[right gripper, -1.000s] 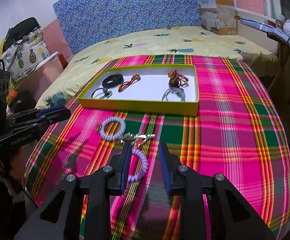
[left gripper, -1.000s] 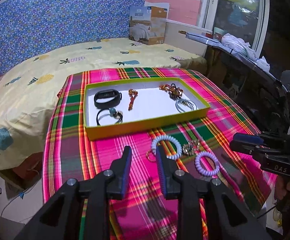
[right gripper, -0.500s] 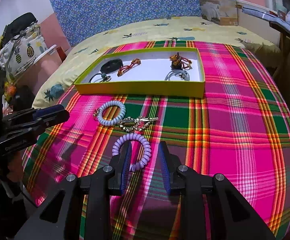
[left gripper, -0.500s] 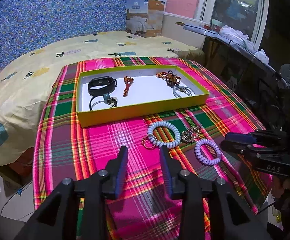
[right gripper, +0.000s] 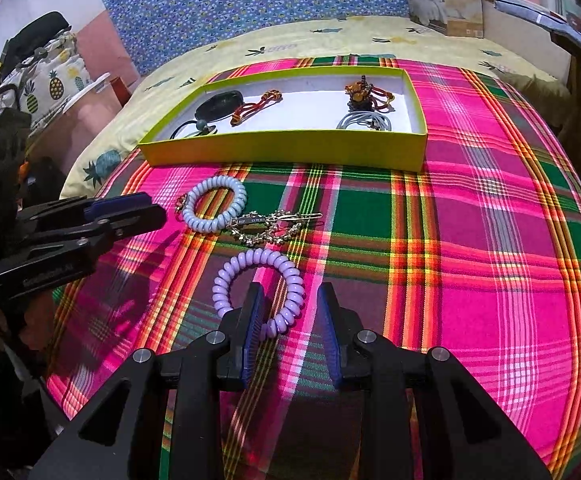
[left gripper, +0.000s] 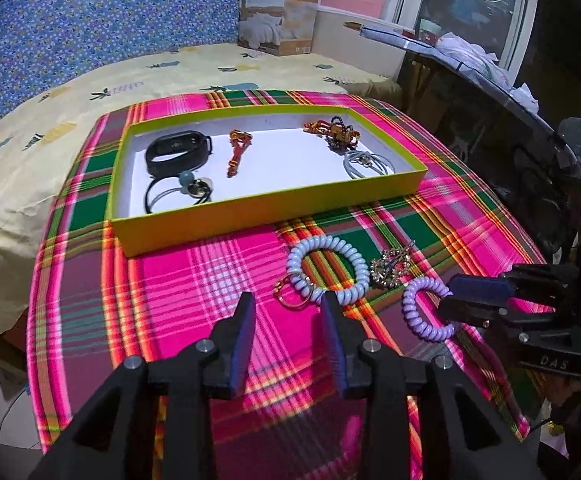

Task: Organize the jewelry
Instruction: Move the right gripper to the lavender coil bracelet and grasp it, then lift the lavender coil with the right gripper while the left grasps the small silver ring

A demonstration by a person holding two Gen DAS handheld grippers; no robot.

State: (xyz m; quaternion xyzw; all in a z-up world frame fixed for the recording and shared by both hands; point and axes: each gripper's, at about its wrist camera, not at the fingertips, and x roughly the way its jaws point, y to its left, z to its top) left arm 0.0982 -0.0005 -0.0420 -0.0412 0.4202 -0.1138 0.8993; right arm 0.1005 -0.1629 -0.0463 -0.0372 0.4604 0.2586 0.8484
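A yellow-green tray (left gripper: 250,212) (right gripper: 282,148) on the plaid cloth holds a black band (left gripper: 178,150), hair ties and beaded pieces. In front of it lie a pale blue coil bracelet (left gripper: 326,268) (right gripper: 214,208), a gold hair clip (left gripper: 390,266) (right gripper: 274,224) and a lilac coil bracelet (left gripper: 426,308) (right gripper: 258,288). My left gripper (left gripper: 286,312) is open, just short of the pale blue coil. My right gripper (right gripper: 290,300) is open, its jaws either side of the lilac coil's near right rim.
The plaid cloth (right gripper: 470,240) covers a bed with a yellow pineapple sheet (left gripper: 30,140). A cardboard box (left gripper: 280,16) stands at the back. A dark table with clothes (left gripper: 490,80) is on the right. Bags (right gripper: 46,76) are at the left.
Both grippers have moved forward and down toward the cloth. The right one has closed in on the lilac coil, the left on the pale blue coil. Both stayed open.
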